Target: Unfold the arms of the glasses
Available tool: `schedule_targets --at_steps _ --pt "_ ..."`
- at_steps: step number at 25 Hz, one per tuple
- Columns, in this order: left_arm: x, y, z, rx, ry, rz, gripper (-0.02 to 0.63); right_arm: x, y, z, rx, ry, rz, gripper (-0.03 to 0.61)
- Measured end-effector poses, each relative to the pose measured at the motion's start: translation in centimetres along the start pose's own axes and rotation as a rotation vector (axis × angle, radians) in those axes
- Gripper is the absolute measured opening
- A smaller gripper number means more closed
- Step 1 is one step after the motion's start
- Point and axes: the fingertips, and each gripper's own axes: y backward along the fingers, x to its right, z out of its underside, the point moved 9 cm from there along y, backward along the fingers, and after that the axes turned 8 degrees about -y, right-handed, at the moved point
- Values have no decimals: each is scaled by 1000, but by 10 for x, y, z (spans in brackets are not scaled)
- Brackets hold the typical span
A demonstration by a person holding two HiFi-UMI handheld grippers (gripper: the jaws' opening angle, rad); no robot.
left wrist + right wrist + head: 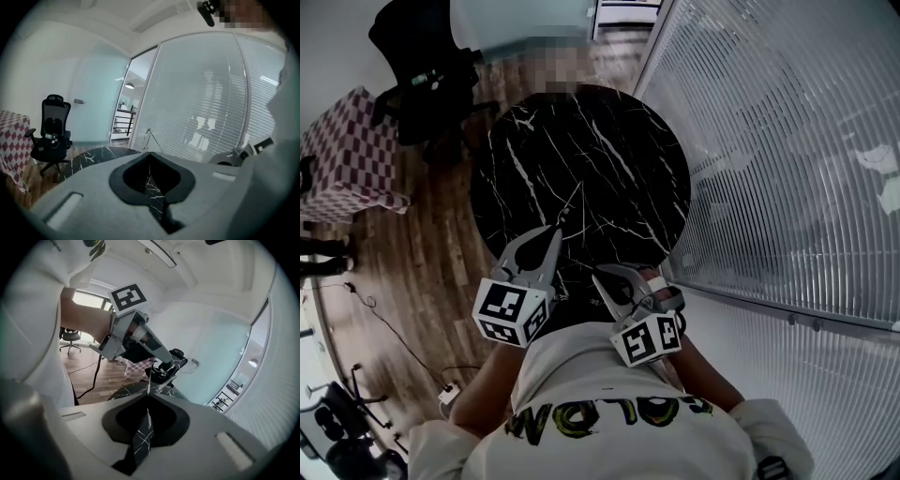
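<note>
Left tongs (558,228) and right tongs (602,277) are both pinching the thin glasses (571,202) above the worktop (609,150); the unfolding is seemingly only starting.

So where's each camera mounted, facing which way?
Head view: on the person's head, facing steeply down at the table; shows their sweatshirt, left gripper and right gripper.
Left gripper view: on left gripper, along its shut jaws toward the glass wall; right gripper at right.
Right gripper view: on right gripper, along its shut jaws toward the left gripper.
Shared: both gripper views show the thin glasses at the jaw tips.
</note>
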Motion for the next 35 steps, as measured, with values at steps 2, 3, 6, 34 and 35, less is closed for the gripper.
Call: schedule_targets --at_steps 2,3,6,34,35 --pt "0 0 0 -1 0 0 2 0 1 0 1 -16 2 11" --pt "0 -1 0 -2 0 1 2 1 1 0 1 -21 2 11" --pt "2 -4 4 -6 -1 6 2 0 0 5 -3 -38 3 12" --pt "18 -3 8 -12 -10 37 2 39 -21 -14 125 -466 52 126" --pt "18 -4 8 -12 -10 39 2 39 -22 -13 122 -469 49 126"
